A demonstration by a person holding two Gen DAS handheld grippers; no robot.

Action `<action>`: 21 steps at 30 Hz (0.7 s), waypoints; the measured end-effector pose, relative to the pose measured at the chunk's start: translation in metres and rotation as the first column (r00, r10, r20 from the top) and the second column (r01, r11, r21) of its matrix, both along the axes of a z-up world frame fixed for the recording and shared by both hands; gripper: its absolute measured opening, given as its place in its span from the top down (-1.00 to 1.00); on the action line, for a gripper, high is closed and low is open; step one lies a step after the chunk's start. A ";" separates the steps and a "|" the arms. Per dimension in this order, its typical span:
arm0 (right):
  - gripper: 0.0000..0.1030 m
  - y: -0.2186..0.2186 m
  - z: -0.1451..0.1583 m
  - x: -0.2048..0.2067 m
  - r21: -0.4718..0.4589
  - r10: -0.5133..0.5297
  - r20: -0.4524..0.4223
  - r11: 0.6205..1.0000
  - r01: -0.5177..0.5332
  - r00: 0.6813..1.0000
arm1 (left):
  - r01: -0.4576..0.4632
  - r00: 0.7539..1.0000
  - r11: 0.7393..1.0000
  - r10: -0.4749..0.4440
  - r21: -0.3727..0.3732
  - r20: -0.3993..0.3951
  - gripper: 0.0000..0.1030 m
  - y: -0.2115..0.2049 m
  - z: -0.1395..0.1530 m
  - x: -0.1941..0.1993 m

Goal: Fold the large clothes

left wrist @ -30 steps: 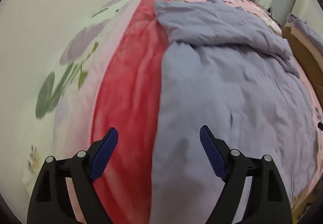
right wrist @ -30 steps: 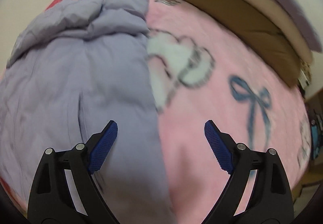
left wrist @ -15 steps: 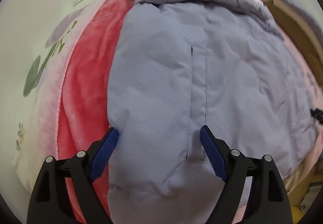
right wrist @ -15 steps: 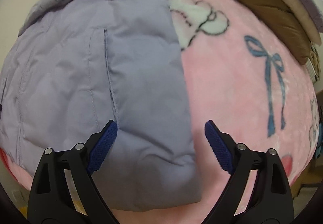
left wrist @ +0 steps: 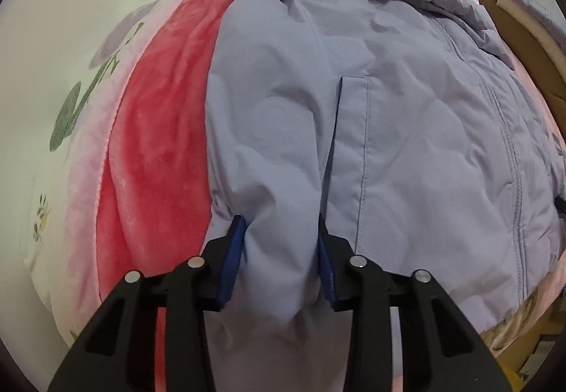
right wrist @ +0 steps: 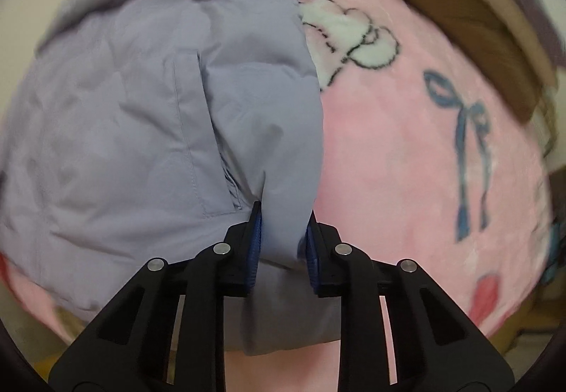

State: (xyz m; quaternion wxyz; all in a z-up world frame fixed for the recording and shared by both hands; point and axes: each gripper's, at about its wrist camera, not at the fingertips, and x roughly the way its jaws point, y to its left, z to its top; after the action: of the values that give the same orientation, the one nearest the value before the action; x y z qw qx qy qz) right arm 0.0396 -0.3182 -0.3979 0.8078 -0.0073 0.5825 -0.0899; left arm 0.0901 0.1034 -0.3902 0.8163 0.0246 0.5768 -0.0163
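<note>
The lilac jacket (left wrist: pixel 406 116) lies flat on the bed's pink blanket (right wrist: pixel 406 158), hem nearest both cameras. The left tongs (left wrist: pixel 281 257) are closing on a bunched hem corner, pads pressing padding; the right tongs (right wrist: pixel 281 243) are closing on the opposite corner the same way. The risk I see: the puffy, slick shell may slide out when lifted, or only the top layer is caught, leaving a lopsided fold.

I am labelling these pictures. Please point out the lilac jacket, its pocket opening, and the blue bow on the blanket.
lilac jacket (left wrist: pixel 424 144): left wrist view, front panel.
pocket opening (left wrist: pixel 336 130): left wrist view, dark slit.
blue bow (right wrist: pixel 460 109): right wrist view, knot.
</note>
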 end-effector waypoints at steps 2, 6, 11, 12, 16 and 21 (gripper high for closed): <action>0.58 -0.004 -0.008 0.002 0.004 -0.033 -0.024 0.999 0.033 0.999 | -0.002 1.000 1.000 0.002 0.020 -0.007 0.28 -0.002 0.001 -0.002; 0.09 0.002 -0.011 0.000 -0.024 -0.020 -0.052 1.000 0.019 0.998 | 0.034 0.999 0.998 -0.035 0.060 0.005 -0.01 -0.003 0.004 -0.006; -0.31 0.012 0.015 -0.025 -0.014 0.131 0.048 0.991 -0.130 0.990 | 0.158 0.980 0.984 -0.166 0.080 0.109 -0.33 0.010 0.025 -0.045; -0.34 0.014 0.019 -0.034 -0.020 0.157 0.053 0.988 -0.156 0.986 | 0.186 0.975 0.978 -0.196 0.097 0.104 -0.36 0.010 0.026 -0.054; -0.36 0.024 0.022 -0.067 -0.044 0.279 -0.008 0.959 -0.279 0.960 | 0.271 0.957 0.953 -0.282 0.132 0.072 -0.37 0.005 0.023 -0.094; -0.32 0.030 0.011 -0.090 -0.103 0.345 -0.083 0.930 -0.352 0.935 | 0.329 0.941 0.923 -0.339 0.202 0.018 -0.37 0.010 0.007 -0.112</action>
State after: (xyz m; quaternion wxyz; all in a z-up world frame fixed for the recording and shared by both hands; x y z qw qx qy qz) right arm -0.0499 -0.2884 -0.3867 0.7902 -0.1603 0.5912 0.0214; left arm -0.0223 0.1137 -0.3835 0.8100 0.2031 0.5414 -0.0977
